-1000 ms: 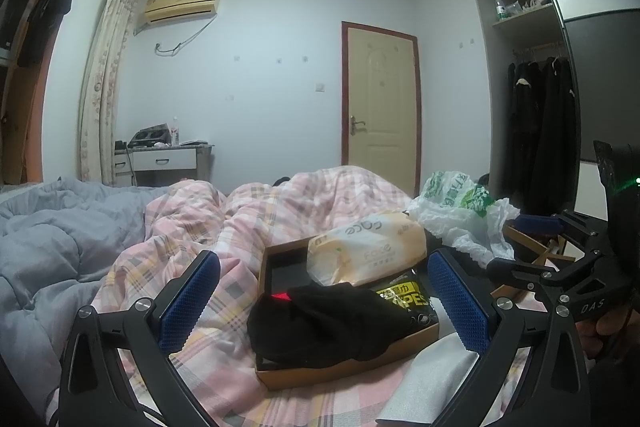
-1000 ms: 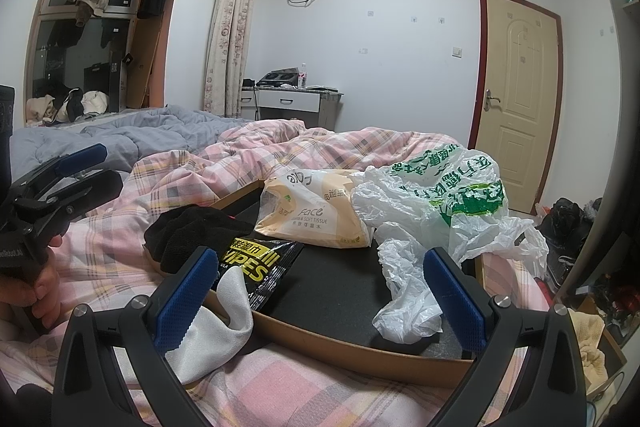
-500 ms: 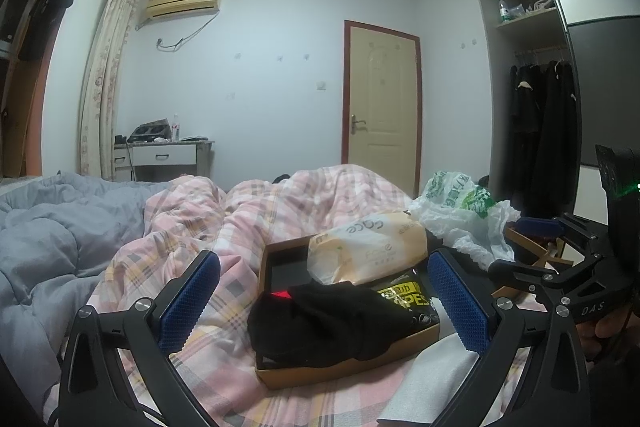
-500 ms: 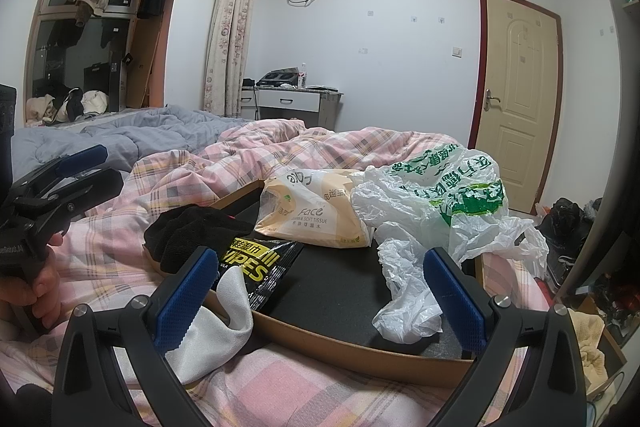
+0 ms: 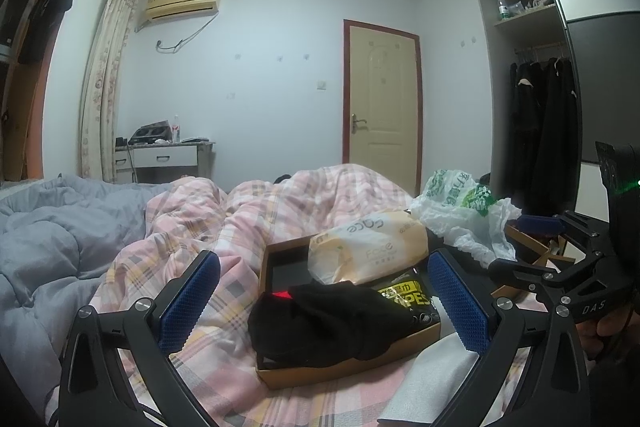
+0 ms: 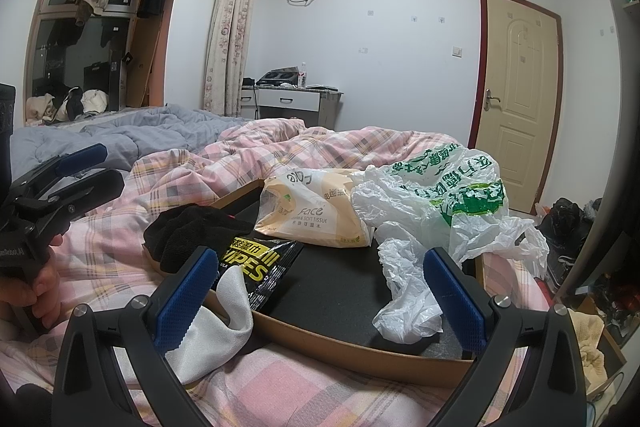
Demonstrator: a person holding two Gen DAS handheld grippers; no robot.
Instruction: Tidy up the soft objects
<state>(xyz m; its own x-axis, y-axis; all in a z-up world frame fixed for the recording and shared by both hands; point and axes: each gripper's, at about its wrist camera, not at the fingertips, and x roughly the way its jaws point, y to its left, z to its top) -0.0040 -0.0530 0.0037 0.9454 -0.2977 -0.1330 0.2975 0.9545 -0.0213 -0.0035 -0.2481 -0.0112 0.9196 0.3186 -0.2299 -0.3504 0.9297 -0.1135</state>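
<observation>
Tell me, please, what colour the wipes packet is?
Black with yellow lettering; the wipes packet shows best in the right wrist view.

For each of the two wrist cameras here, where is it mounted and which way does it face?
Left wrist: sits on the left tongs, facing across the bed toward the door, over the shallow brown cardboard box; the right tongs and fingers of the holding hand show at right.
Right wrist: sits on the right tongs, facing the box from its other corner; the left tongs and hand show at left.
Shared: box, black cloth, yellow-lettered black wipes pack, beige tissue pack, white and green plastic bag.
</observation>
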